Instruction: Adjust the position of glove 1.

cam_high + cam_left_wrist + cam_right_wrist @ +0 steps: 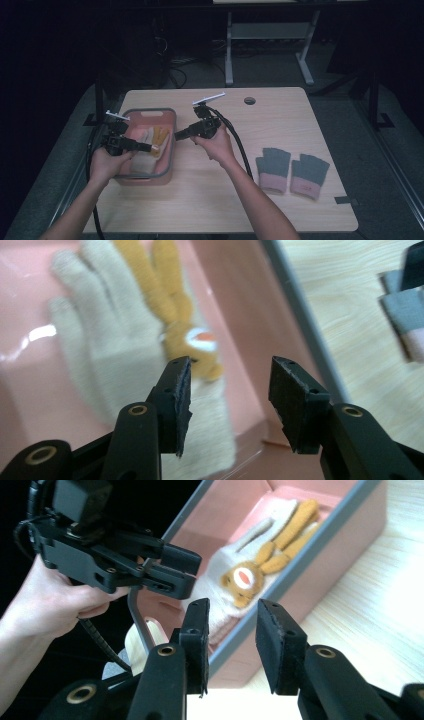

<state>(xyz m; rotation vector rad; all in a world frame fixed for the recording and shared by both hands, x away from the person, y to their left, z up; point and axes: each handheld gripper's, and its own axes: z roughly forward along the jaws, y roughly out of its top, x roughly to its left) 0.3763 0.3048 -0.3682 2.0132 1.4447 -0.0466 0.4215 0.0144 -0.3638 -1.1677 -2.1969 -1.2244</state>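
Note:
A pink bin with a grey rim [150,110] stands at the table's left. Inside lie a cream knit glove [141,147] and, across it, an orange glove [160,135] with a white-and-orange patch. My left gripper [151,148] hovers over the bin's inside, open, just above the cream glove [100,350] and beside the orange glove [170,290], with nothing between its jaws. My right gripper [178,134] is held just outside the bin's right rim [300,562], pointing left at it. It is open and empty, and the gloves lie beyond its jaws.
Two grey gloves with pink cuffs [274,167] [309,175] lie flat side by side on the table's right part. A round cable hole [249,100] sits near the far edge. Bare wood spans between the bin and those gloves. Table legs and cables stand beyond the far edge.

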